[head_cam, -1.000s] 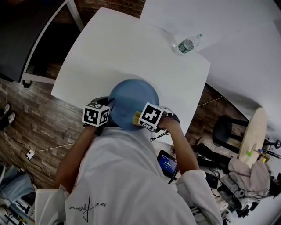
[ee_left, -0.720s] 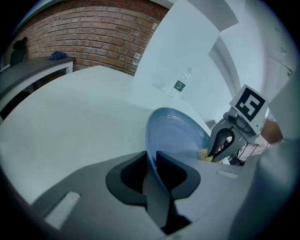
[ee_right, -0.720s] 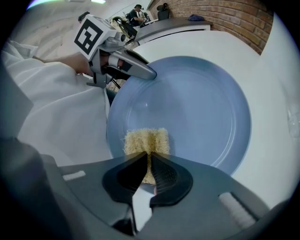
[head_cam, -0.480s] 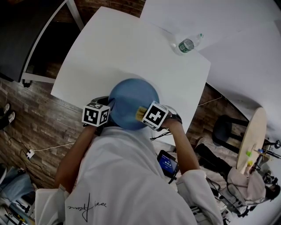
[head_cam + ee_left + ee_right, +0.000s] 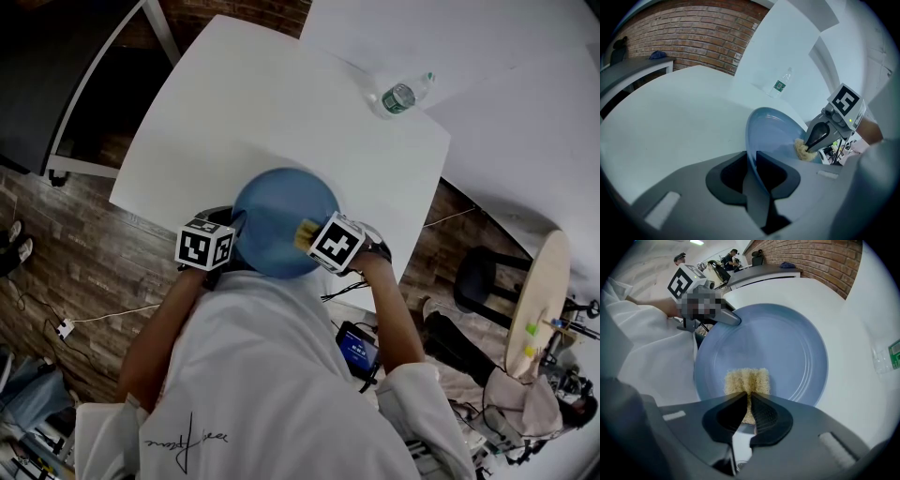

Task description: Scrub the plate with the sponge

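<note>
Left gripper (image 5: 752,158): jaws closed on the rim of the blue plate (image 5: 274,211), with the edge pinched between them, gripping at the plate's left side as the person sees it. Right gripper (image 5: 749,397): jaws clamped narrow on the yellow sponge (image 5: 746,379), which sticks out past the tips and spreads to both sides of them. The sponge face touches the plate's inner surface, in the flat well just inside the rim on the right gripper's side, well off centre. The plate is round, with a shallow raised rim. In the head view it sits over the near edge of the white bench (image 5: 253,103), between the two grippers, partly overhanging toward the person. In the left gripper view it looks tilted, with its face turned toward the right gripper. Cannot tell whether its underside touches the bench. A clear water bottle (image 5: 400,95) with a green label is near the bench's far right corner, well apart from the plate; whether it is upright or lying is unclear. The person wears a white shirt (image 5: 272,375), and both forearms lead to the grippers. Brick wall (image 5: 689,37) is behind the bench, and wood-pattern floor (image 5: 75,244) shows at the left.
</note>
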A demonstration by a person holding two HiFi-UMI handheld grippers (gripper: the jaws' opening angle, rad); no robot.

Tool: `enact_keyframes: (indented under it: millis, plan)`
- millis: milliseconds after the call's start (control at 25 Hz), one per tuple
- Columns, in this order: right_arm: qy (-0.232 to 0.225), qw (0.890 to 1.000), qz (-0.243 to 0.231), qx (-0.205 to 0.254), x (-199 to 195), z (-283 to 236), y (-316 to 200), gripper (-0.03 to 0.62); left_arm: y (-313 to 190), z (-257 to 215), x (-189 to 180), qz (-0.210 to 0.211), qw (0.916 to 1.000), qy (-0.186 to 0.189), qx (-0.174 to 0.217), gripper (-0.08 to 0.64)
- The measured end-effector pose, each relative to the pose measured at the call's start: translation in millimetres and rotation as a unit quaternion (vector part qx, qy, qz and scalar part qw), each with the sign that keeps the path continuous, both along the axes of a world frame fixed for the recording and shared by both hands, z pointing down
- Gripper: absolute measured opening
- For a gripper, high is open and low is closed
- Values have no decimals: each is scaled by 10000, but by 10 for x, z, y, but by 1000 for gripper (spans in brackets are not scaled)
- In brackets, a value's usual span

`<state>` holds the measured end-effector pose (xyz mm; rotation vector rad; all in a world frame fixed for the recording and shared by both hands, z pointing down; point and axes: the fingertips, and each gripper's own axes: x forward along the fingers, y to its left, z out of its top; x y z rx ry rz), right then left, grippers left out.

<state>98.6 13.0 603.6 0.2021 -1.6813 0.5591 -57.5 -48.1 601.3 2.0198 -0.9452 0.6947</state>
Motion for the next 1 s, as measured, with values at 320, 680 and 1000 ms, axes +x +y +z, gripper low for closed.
enact_keyframes:
  millis: [320, 680, 1000]
  plan:
    - [-10, 9994, 33, 339, 13, -12, -177, 34, -6, -1, -4, 0, 10000, 7, -13, 77]
    - [-28, 9968, 330, 725, 47, -21, -373, 34, -10, 5, -6, -2, 10000, 4, -16, 77]
    - [-67, 9942, 407, 992, 19, -34, -497, 32, -6, 0, -11, -4, 10000, 15, -24, 77]
